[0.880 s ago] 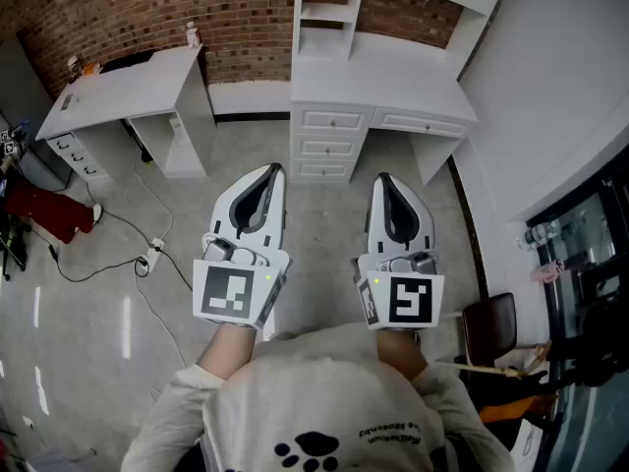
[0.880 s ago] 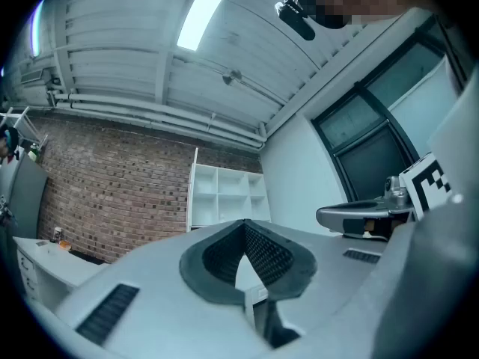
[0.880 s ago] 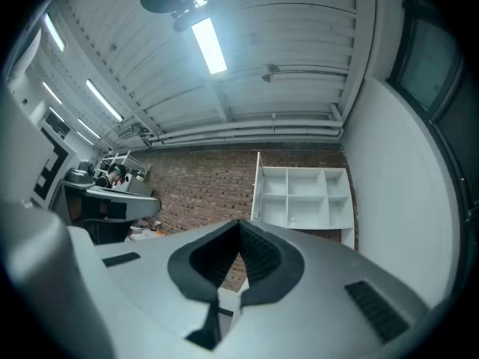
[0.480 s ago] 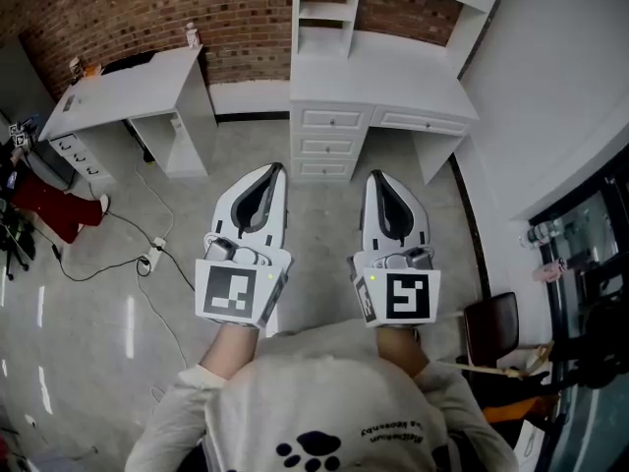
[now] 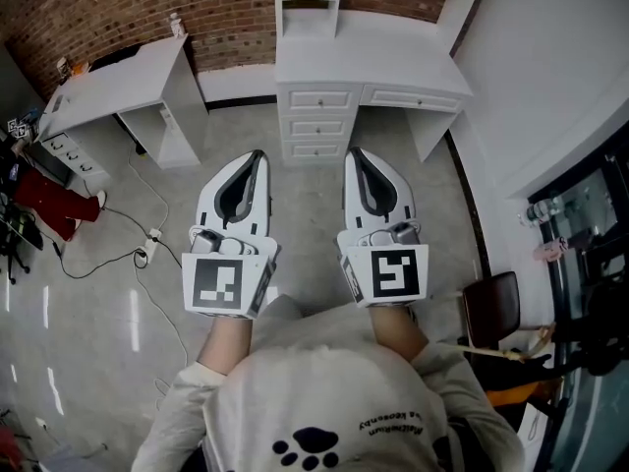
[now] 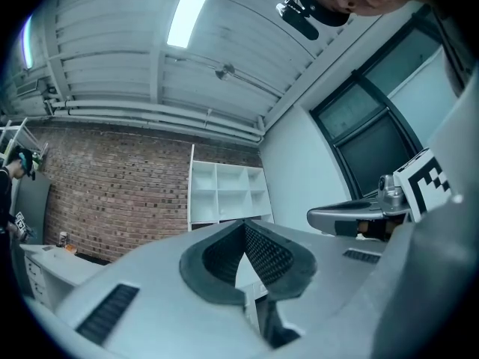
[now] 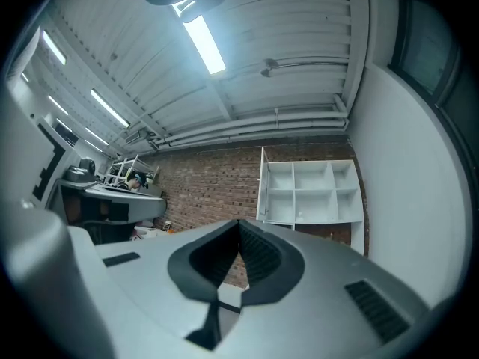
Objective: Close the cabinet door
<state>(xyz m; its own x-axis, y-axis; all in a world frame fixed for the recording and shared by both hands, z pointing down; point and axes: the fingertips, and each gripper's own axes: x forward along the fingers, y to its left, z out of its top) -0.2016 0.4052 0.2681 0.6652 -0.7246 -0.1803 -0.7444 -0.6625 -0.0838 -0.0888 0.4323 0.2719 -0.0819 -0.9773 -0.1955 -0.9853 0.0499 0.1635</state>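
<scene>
Two tools are hovering side by side in the middle of the head view, the left tool (image 5: 256, 157) and the right tool (image 5: 354, 155), each with its jaws pressed together on nothing. Both are pointing toward the white cabinet (image 5: 316, 124) with drawers standing at the upper middle of the frame against the brick wall (image 5: 118, 8), well apart from the tips; which part of it is the door I cannot tell.

Head view steeply down over left gripper (image 5: 257, 155) and right gripper (image 5: 354, 152), gripper views tilted upward, sharing distant shelf unit (image 7: 310, 193), brick wall (image 6: 112, 193)
</scene>
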